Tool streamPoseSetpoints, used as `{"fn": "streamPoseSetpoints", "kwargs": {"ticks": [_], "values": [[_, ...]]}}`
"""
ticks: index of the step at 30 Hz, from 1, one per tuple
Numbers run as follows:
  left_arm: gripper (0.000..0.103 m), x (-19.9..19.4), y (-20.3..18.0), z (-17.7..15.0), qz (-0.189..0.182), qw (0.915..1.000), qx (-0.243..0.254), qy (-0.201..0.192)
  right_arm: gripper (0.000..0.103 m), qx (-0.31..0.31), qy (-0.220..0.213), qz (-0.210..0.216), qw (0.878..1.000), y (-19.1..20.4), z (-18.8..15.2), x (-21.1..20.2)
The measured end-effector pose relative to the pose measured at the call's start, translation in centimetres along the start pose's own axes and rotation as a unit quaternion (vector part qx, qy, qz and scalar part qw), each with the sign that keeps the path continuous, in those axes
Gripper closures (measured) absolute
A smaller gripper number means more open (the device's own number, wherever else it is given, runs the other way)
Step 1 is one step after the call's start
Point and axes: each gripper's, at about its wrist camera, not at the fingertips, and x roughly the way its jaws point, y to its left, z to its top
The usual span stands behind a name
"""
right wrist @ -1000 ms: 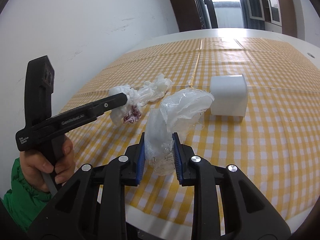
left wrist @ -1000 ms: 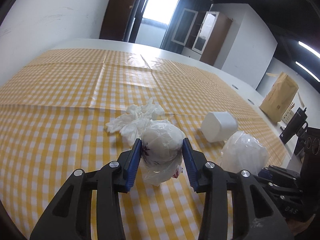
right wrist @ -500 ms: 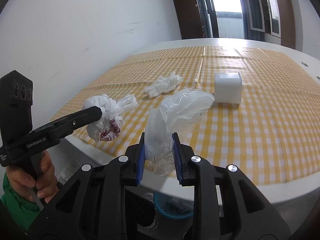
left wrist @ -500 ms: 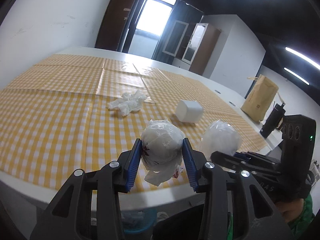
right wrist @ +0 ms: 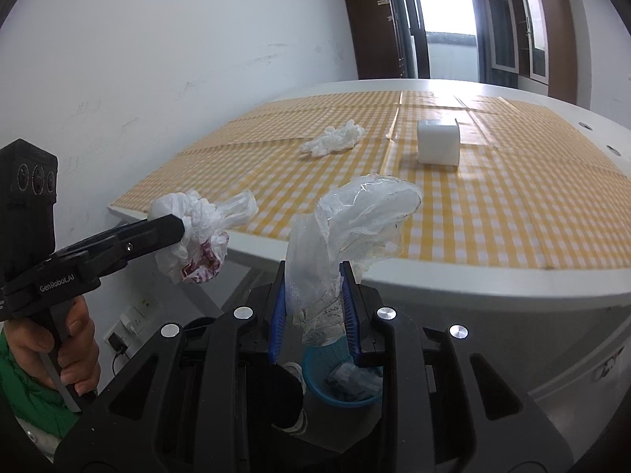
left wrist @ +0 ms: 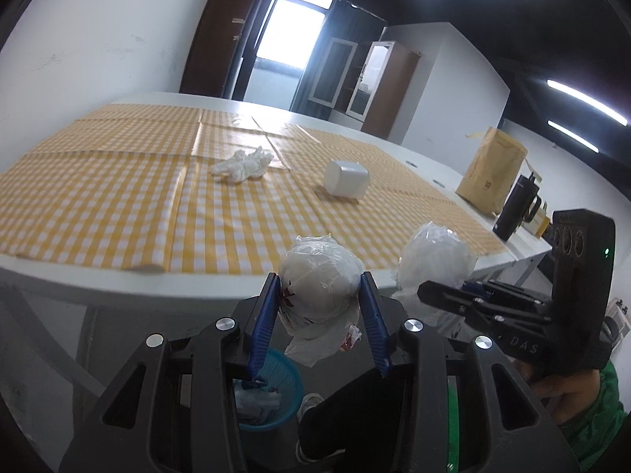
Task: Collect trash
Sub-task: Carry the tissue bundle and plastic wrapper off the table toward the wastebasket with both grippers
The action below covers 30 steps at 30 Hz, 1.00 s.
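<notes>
Office: cabinets (left wrist: 357,82), long table (right wrist: 493,276)

Both wrist cams sit off the near table (left wrist: 118,276) edge, facing far, sharing tabletop and blue bin (right wrist: 315,374).

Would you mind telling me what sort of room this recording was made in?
Probably an office or meeting room staged for chores: a long white table under a yellow checked tablecloth, glass-door wooden cabinets by a balcony door, and a brown paper bag.
</notes>
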Motion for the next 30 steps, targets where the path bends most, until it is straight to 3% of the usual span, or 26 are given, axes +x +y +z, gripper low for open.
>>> {"fn": "streamPoseSetpoints", "kwargs": {"ticks": [15, 30], "values": [[0.063, 2.1, 0.1, -5.1, 0.004, 0.9981, 0.012, 0.06, 0.08, -0.006, 0.045, 0.005, 0.999, 0.4, -5.6, 0.7], [0.063, 6.0, 1.5, -8.1, 0.007, 0.9937, -0.003, 0.112, 0.08, 0.011, 0.106, 0.011, 0.994, -0.6, -9.6, 5.1]]}}
